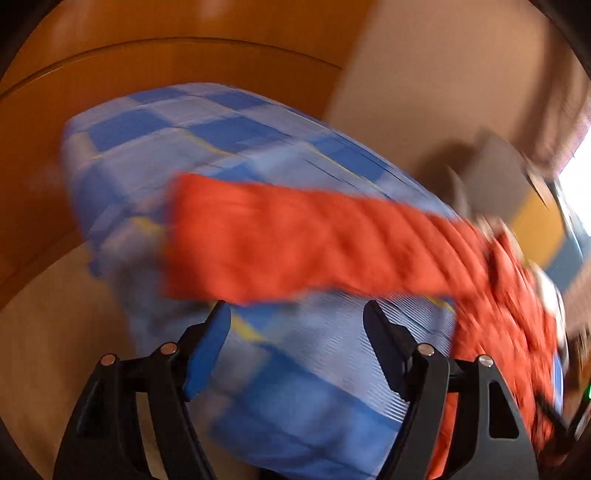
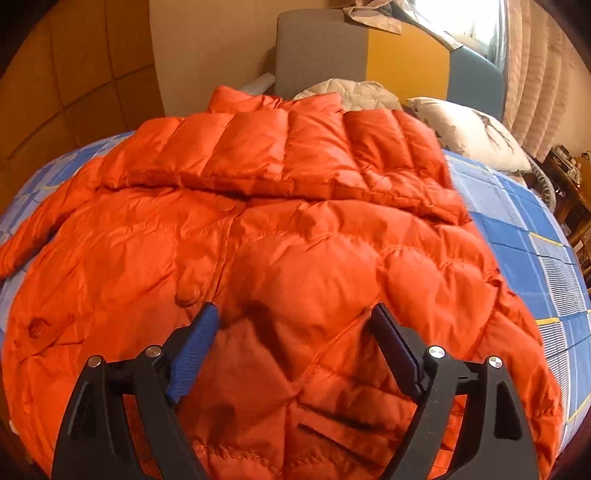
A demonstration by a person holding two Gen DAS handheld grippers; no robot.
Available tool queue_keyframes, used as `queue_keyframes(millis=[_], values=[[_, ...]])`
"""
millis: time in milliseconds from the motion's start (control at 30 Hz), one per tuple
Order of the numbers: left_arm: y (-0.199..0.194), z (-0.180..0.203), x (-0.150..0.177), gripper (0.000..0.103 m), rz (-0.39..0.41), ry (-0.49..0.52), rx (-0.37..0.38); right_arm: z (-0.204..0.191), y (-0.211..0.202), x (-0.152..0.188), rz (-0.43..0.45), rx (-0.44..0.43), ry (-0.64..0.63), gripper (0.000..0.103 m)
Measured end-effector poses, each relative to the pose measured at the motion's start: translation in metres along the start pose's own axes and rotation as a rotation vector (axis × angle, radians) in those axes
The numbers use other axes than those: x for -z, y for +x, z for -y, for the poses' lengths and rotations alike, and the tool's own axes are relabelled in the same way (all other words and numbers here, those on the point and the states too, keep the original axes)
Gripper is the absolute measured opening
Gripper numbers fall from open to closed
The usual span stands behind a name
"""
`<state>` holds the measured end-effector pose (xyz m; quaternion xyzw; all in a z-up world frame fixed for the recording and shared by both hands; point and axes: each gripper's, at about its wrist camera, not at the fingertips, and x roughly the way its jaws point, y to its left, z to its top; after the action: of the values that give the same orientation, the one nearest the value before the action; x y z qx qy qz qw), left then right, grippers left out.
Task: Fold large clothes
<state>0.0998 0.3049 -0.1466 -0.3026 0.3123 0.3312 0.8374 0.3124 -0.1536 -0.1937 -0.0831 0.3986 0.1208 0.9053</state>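
Right gripper [image 2: 291, 317]: jaws wide apart, nothing between them, blue ribbed pad on one finger. It hangs just above the jacket [image 2: 280, 236], pointing down at it.

Jacket: orange puffer, slick shiny shell, quilted in diamond stitching near the gripper and in straight channels farther off. It lies spread on the bed [image 2: 524, 258], directly under and ahead of the right gripper. A fold of the channel-quilted part lies across the body beyond the gripper. One sleeve [image 2: 44, 229] trails off to the gripper's left. Round snap-like dimples show left of the jaws; a slit pocket shows below them.

Left gripper [image 1: 295, 314]: jaws also spread, empty, over bare bedcover [image 1: 295, 369]. This view is badly motion-blurred. An orange quilted sleeve [image 1: 295, 243] stretches across just ahead of the fingertips; the jacket's bulk sits to the gripper's right. Whether that sleeve rests on the cover or is lifted, cannot tell.

Bed: cover in blue and pale-blue checks with thin yellow lines, finely striped weave.

Beyond the jacket, right wrist view: a cream pillow [image 2: 469, 133] to the right, a pale quilted item [image 2: 354, 92] behind the collar, a grey upholstered chair back [image 2: 317, 51]. Farther: yellow-and-tan wall, brown padded panel [image 2: 81, 74] to the left, pleated curtain [image 2: 535, 74] and bright window [image 2: 461, 18] to the far right.
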Motion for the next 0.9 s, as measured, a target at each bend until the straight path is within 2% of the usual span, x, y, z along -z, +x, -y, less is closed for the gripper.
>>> queue_keyframes(millis=[100,200,267,300,333,367,467,600,767,900], values=[[0.004,-0.032,-0.011,0.076,0.002,-0.079,-0.041,0.000,0.003,0.001,-0.001,0.002,0.004,0.087],[0.019,-0.046,-0.022,0.072,-0.017,-0.115,-0.022,0.000,0.005,0.002,-0.004,0.000,0.009,0.087],[0.032,-0.047,-0.026,0.057,-0.036,-0.121,-0.027,0.000,0.005,0.002,-0.004,0.001,0.010,0.087],[0.036,-0.050,-0.026,0.052,-0.046,-0.125,-0.025,0.000,0.005,0.002,-0.005,0.003,0.008,0.087],[0.044,-0.049,-0.027,0.042,-0.059,-0.124,-0.023,0.000,0.005,0.002,-0.005,0.005,0.007,0.087],[0.051,-0.047,-0.029,0.023,-0.068,-0.115,-0.027,-0.001,0.006,0.002,-0.006,0.007,0.006,0.087],[0.049,-0.030,-0.036,0.006,-0.040,-0.061,-0.021,-0.001,0.006,0.002,-0.010,0.007,0.004,0.087],[0.026,0.011,-0.046,0.004,0.036,0.041,0.054,-0.001,0.007,0.002,-0.011,0.009,0.004,0.087],[-0.002,0.089,-0.053,0.004,0.115,0.187,0.257,0.001,0.006,0.002,-0.008,-0.002,0.015,0.087],[-0.010,0.156,-0.043,0.004,0.110,0.325,0.438,0.004,0.004,0.003,-0.006,-0.008,0.033,0.087]])
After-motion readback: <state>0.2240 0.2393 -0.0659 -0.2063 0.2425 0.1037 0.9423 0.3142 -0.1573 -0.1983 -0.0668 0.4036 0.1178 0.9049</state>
